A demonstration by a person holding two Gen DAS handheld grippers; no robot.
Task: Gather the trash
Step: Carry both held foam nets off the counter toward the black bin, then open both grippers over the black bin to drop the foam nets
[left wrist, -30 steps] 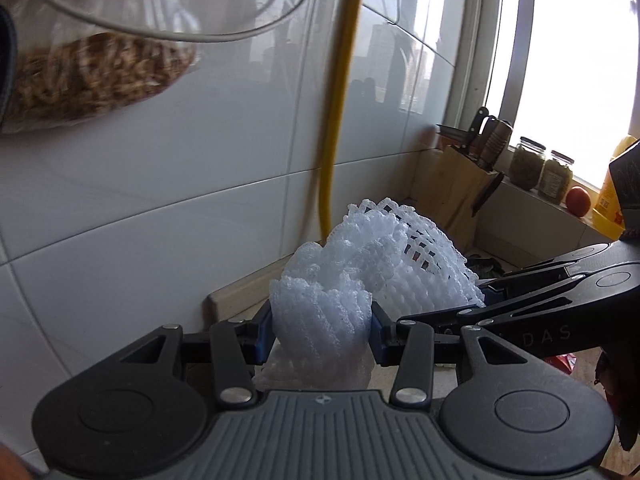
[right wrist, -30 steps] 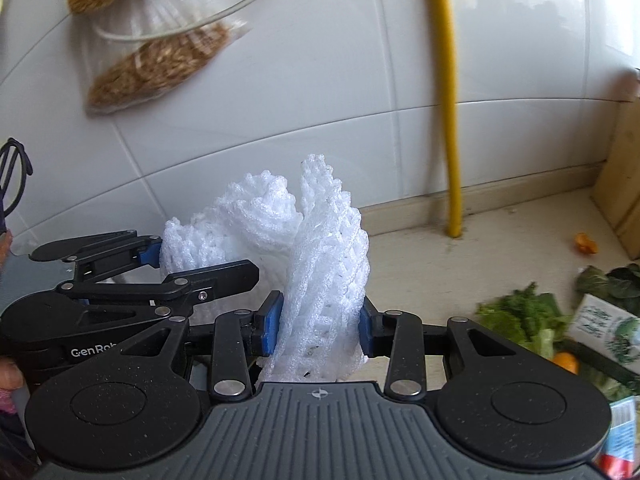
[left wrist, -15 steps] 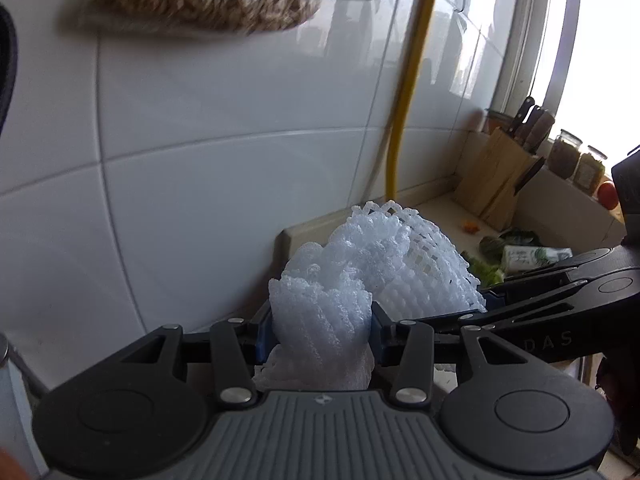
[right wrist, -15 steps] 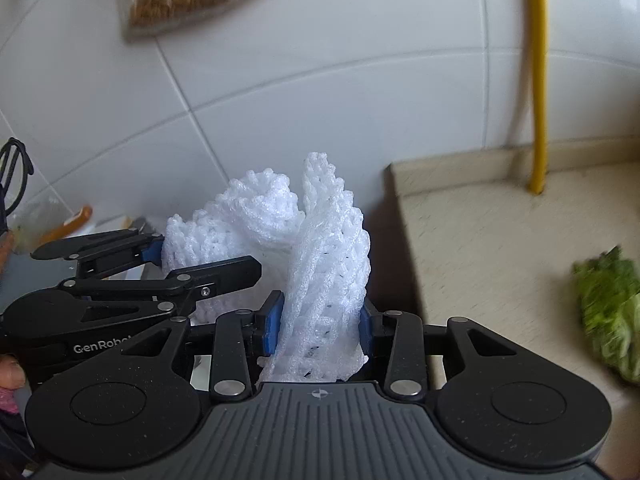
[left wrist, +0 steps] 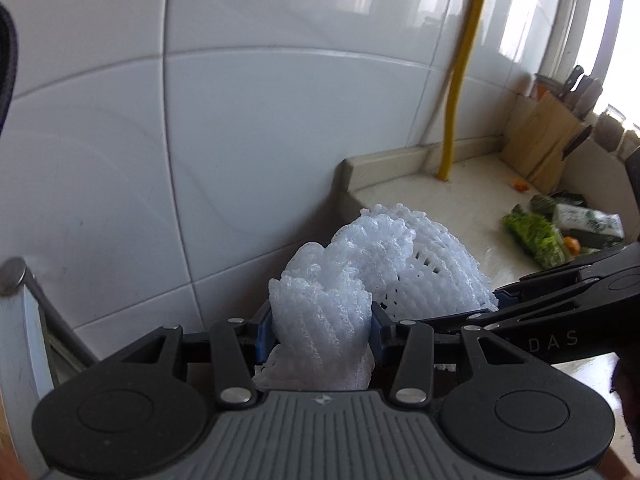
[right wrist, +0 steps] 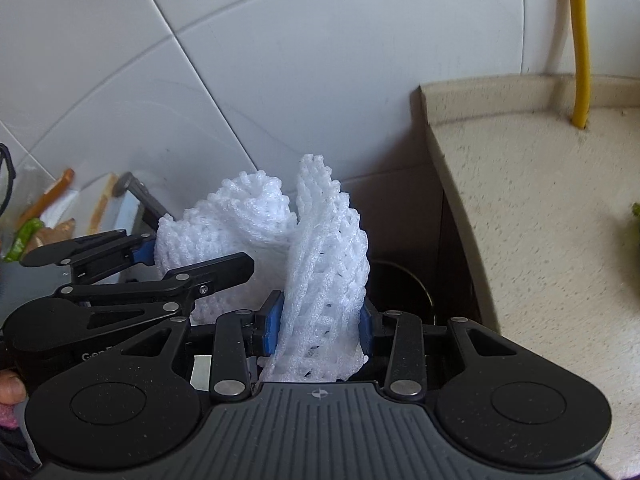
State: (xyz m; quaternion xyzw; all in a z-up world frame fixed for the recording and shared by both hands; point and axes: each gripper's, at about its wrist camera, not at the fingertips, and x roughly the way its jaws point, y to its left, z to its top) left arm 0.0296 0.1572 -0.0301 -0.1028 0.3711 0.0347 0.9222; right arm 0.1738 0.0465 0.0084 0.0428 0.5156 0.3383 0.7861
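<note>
Left hand-held gripper (left wrist: 322, 326) squeezes one end of white foam net (left wrist: 384, 268). Right hand-held gripper (right wrist: 320, 320) squeezes other end of same foam net. Both clamp tight on it. Foam net held up in air between two grippers, near white tiled wall (left wrist: 240, 120), just beside left end of tabletop (right wrist: 540, 200) and past its edge. Yellow pipe (right wrist: 578, 40) stands on tabletop by wall. Green leafy scraps (left wrist: 536, 236) lie on tabletop, well apart from foam net. Knife block (left wrist: 548, 148) stands in far corner of tabletop.
</note>
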